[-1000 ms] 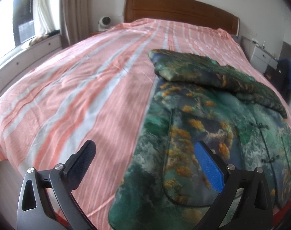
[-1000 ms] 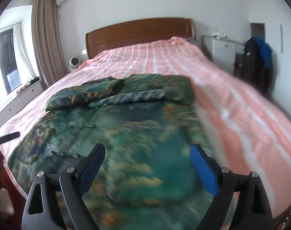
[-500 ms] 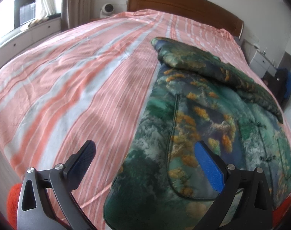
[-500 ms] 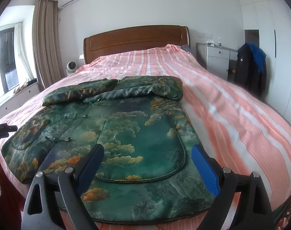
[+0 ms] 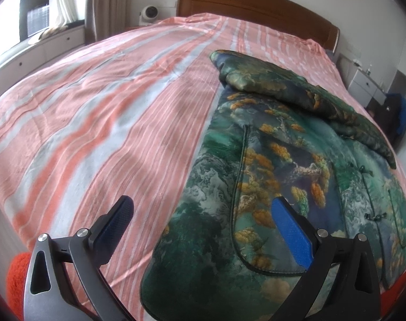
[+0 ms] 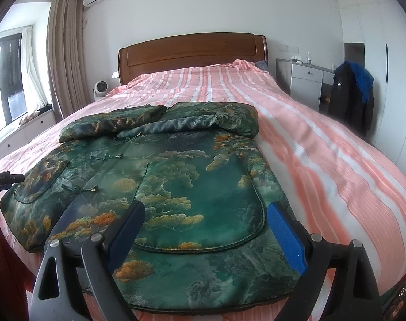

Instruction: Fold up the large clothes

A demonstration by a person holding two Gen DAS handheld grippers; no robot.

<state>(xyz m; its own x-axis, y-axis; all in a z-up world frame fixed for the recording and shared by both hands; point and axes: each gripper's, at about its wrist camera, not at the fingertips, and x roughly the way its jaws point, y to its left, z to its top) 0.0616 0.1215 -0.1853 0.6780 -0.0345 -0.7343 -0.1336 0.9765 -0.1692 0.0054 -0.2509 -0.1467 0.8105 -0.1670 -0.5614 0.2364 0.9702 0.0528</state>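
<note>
My green brocade padded jacket (image 6: 176,187) lies front-up on the striped bedspread (image 6: 336,160), both sleeves (image 6: 112,123) already crossed over the chest; the body is not yet folded. My left gripper (image 5: 203,216) and right gripper (image 6: 205,216) hover at the hem, jaws spread, holding nothing

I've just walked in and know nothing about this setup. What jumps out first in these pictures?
A green jacket printed with golden clouds lies spread flat on the near end of a bed covered in pink and white stripes, its sleeves folded across the top. Two open grippers, left and right, hover over its hem, holding nothing. A wooden headboard stands at the far end.
</note>
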